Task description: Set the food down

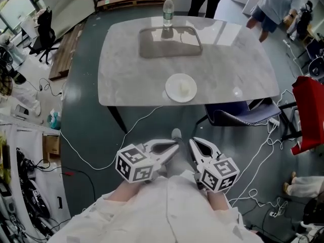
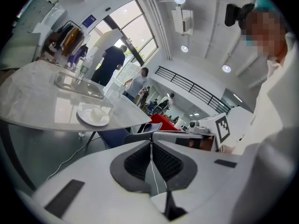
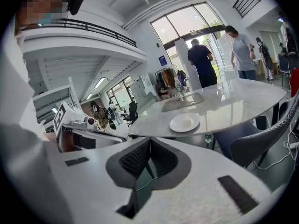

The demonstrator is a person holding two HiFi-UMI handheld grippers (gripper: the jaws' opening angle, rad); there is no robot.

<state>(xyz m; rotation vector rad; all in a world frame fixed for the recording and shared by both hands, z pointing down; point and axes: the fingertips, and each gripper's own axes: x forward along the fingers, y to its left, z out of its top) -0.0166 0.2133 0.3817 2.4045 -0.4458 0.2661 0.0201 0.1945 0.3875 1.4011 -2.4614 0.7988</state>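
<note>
While the left hand-held gripper (image 1: 173, 147) and the right hand-held gripper (image 1: 194, 143) hang side by side close to the person's body, short of the bench (image 1: 126, 80), each has its jaws pressed together with nothing between them. The food (image 1: 186, 89), a pale lump, lies on a white plate (image 1: 173, 87) near the bench's near edge, well apart from both. A bottle (image 1: 167, 11) stands by the far rim of a grey tray (image 1: 152, 47).
</note>
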